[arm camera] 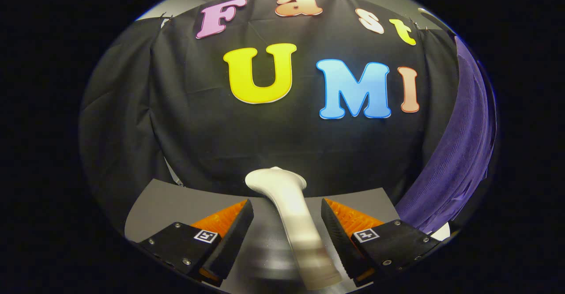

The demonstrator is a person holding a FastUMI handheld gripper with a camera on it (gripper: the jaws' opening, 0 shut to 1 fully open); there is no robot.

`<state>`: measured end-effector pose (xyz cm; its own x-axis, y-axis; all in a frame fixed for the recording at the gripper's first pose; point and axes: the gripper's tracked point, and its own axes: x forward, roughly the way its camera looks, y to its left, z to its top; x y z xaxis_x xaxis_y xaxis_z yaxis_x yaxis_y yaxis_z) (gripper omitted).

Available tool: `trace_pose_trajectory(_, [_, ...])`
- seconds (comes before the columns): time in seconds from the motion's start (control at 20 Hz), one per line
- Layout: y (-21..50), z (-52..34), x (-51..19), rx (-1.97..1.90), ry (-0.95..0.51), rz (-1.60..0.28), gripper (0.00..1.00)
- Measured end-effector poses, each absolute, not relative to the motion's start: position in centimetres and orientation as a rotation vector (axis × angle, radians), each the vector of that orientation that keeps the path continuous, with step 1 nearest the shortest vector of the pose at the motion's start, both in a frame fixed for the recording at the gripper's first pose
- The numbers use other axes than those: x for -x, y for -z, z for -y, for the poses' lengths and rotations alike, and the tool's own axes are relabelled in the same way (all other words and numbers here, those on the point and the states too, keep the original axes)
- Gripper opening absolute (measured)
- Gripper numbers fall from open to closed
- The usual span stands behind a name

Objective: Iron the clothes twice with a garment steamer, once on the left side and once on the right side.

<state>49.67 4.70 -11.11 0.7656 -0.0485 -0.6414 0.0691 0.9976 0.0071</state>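
Observation:
A white garment steamer [295, 223] lies on the grey table [172, 203], its handle running back between my fingers and its head pointing away toward the black wall. My gripper [287, 203] is open around it. The left finger [234, 234] stands clear of the handle, and the right finger [337, 234] sits close beside it; I cannot tell if it touches. A purple garment [461, 152] hangs off to the right of the fingers, beyond the table's right corner.
The table's far edge runs just past the steamer's head, right against the black cloth wall. A small white object [441, 231] peeks out under the garment's lower edge, beside the right finger.

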Motion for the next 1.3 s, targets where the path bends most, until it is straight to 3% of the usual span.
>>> trace_pose_trajectory(0.15, [13.6,-4.5,-49.0,0.004,0.074,-0.803,0.95])
trace_pose_trajectory(0.25, [14.1,-4.1,-48.5,0.012,0.093,-0.854,0.88])
trace_pose_trajectory(0.45, [14.6,-3.2,-47.1,-0.026,0.120,-0.951,0.66])
trace_pose_trajectory(0.7, [14.5,-4.0,-46.4,0.026,0.041,-1.021,0.41])
trace_pose_trajectory(0.95, [11.1,-4.1,-45.6,0.085,0.031,-0.852,0.35])
trace_pose_trajectory(1.3, [3.8,-4.8,-39.5,0.093,0.005,-0.608,0.35])
